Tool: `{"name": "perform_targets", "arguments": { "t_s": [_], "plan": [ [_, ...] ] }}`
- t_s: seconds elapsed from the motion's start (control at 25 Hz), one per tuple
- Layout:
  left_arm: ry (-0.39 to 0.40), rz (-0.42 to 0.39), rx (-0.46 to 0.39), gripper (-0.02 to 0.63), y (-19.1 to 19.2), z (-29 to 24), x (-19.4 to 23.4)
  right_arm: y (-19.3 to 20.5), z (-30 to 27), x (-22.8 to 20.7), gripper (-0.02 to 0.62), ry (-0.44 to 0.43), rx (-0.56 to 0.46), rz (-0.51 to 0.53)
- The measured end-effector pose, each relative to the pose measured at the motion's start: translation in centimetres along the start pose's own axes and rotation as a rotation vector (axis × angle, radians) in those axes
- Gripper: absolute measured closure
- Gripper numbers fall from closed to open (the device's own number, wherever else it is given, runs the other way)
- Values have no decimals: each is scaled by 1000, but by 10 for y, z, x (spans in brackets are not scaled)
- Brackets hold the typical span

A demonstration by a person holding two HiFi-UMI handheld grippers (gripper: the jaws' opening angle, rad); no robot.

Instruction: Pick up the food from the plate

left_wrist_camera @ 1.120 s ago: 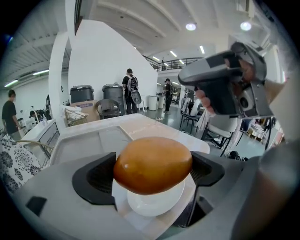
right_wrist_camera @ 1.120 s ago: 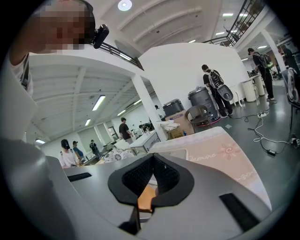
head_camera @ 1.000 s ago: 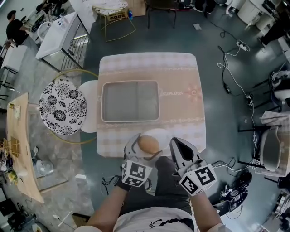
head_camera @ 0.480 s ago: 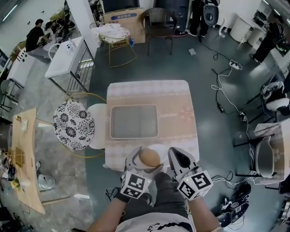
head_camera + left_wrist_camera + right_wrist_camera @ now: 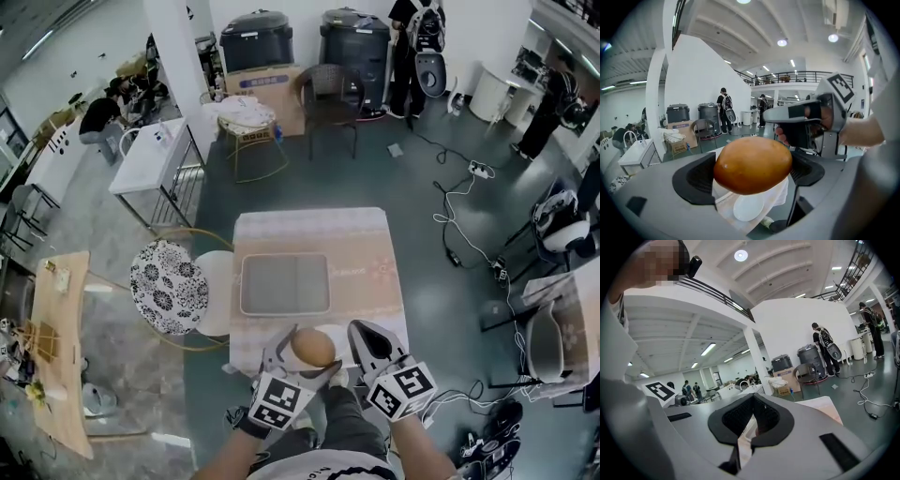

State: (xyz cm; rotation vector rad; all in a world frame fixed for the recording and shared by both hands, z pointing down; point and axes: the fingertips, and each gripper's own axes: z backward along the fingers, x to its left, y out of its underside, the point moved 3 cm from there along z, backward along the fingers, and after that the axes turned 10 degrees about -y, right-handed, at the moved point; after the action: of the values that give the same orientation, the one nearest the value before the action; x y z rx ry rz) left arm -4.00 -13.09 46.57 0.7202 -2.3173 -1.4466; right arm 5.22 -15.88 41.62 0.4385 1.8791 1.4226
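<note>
A round golden-brown bun (image 5: 312,347) (image 5: 753,164) is held up in the air between the black pads of my left gripper (image 5: 305,351) (image 5: 753,172), which is shut on it. Far below it lies the white plate (image 5: 336,333) (image 5: 747,209), at the near edge of the table with the pink cloth (image 5: 366,272); the bun hides part of it. My right gripper (image 5: 361,339) (image 5: 751,422) hovers just right of the bun, jaws shut with nothing between them. It also shows in the left gripper view as a grey gripper (image 5: 801,112) held in a hand.
A grey rectangular tray (image 5: 284,284) lies in the middle of the table. A flower-patterned chair (image 5: 169,286) and a white seat (image 5: 214,279) stand at the table's left. Cables (image 5: 459,211) run over the floor on the right. A wooden table (image 5: 61,347) stands far left.
The head view has risen, so the table looks smaller and farther below. Both grippers have stayed side by side, and the bun has stayed clamped in the left one.
</note>
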Motion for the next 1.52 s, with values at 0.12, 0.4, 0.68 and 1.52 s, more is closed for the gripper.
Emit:
{"name": "perform_targets", "arguments": {
  "t_s": [0.12, 0.4, 0.68, 1.52],
  "plan": [
    [7, 2, -18, 114, -13, 10, -2, -9, 1, 7, 581, -5, -11, 16],
    [22, 18, -79, 114, -54, 34, -1, -34, 6, 19, 583, 11, -37, 62],
    [28, 19, -148, 114, -89, 51, -2, -57, 14, 25, 583, 22, -58, 113],
    [64, 58, -211, 115, -119, 79, -23, -75, 44, 41, 583, 43, -48, 190]
  ]
}}
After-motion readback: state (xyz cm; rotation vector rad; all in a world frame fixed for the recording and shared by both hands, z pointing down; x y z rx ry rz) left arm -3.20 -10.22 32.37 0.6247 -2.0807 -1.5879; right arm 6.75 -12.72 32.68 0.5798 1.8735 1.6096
